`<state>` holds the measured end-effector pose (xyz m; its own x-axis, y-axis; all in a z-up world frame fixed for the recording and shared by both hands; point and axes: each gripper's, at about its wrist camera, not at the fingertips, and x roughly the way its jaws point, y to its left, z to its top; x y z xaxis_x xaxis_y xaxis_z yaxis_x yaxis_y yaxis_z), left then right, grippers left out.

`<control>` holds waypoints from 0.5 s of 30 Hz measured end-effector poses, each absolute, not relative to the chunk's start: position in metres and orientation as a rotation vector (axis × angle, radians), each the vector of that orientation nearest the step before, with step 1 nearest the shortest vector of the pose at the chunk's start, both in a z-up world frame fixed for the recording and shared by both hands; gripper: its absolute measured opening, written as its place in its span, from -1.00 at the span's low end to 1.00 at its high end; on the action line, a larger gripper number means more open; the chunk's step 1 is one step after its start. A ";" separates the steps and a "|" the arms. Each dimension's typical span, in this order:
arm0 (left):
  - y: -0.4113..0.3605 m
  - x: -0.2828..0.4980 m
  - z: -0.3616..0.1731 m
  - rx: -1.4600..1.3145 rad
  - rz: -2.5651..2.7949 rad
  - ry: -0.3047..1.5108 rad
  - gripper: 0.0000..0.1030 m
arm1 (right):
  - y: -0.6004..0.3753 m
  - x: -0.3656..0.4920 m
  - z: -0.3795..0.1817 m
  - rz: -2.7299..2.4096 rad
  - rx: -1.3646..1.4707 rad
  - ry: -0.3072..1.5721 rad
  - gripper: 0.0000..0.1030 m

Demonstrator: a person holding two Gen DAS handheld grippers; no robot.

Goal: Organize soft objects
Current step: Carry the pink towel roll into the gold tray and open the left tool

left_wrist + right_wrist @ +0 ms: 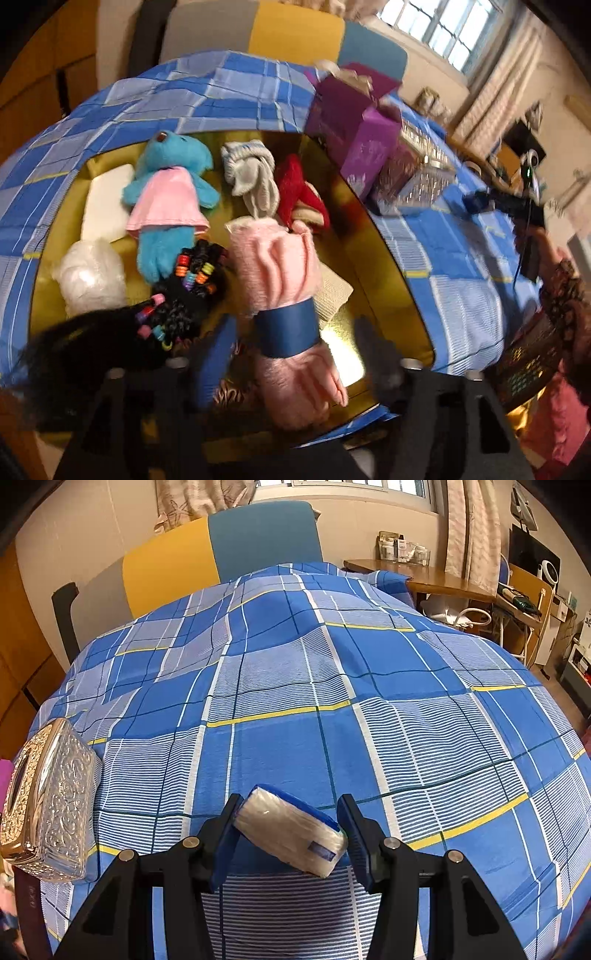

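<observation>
The gold tray [380, 236] on the bed already holds most of the soft things — a blue plush in a pink dress [168, 195], grey socks [251, 173], something red and fluffy [299, 192], a white fluffy bundle [92, 277], a white pad [107, 203] and a black curly piece with coloured beads [184, 291].

The left gripper [291, 362] hangs over the tray's near edge with a rolled pink fuzzy cloth [284, 277], banded in blue, lying between its fingers; blur keeps me from telling whether the jaws pinch it or stand loose around it.

The right gripper [290, 834] is over bare bedding, well apart from the tray, its blue pads spread around a small wrapped tissue pack [291, 830] — touching at the left pad, with a slight gap at the right as far as I can see. By my reckoning the sorting is well along, with the pink roll to settle and the pack to bring over.

The blue plaid sheet [295, 701] is rumpled. A silver embossed tissue box [51, 805] and purple boxes [354, 125] sit by the tray's far right corner, a desk [424, 576] and window beyond.
</observation>
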<state>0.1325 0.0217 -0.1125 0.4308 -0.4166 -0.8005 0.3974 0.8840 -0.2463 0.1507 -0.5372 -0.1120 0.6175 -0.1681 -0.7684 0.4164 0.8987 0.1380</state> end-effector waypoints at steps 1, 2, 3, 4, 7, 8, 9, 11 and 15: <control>0.026 0.130 -0.108 -0.032 -0.497 0.980 0.54 | -0.537 0.150 -0.112 -0.347 0.316 0.840 0.02; 0.028 0.129 -0.105 -0.030 -0.486 0.962 0.54 | -0.537 0.150 -0.111 -0.352 0.314 0.836 0.02; 0.030 0.128 -0.102 -0.021 -0.470 0.944 0.54 | -0.537 0.150 -0.111 -0.354 0.313 0.834 0.02; 0.032 0.129 -0.101 -0.014 -0.459 0.929 0.54 | -0.537 0.150 -0.110 -0.355 0.311 0.830 0.02; 0.030 0.136 -0.105 0.041 -0.408 0.929 0.46 | -0.535 0.148 -0.106 -0.357 0.300 0.801 0.02; 0.028 0.140 -0.110 0.067 -0.380 0.947 0.40 | -0.534 0.147 -0.103 -0.356 0.294 0.786 0.02; 0.028 0.143 -0.114 0.075 -0.370 0.967 0.37 | -0.533 0.146 -0.102 -0.356 0.291 0.777 0.02; 0.030 0.148 -0.120 0.089 -0.341 0.987 0.37 | -0.531 0.143 -0.096 -0.352 0.288 0.746 0.02; 0.039 0.146 -0.120 0.143 -0.262 0.969 0.37 | -0.525 0.137 -0.082 -0.355 0.291 0.697 0.02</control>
<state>0.1456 0.0394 -0.1202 0.5379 -0.1555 -0.8286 0.2827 0.9592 0.0036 0.1367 -0.5251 -0.0824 0.7112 -0.2198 -0.6677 0.4113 0.9004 0.1417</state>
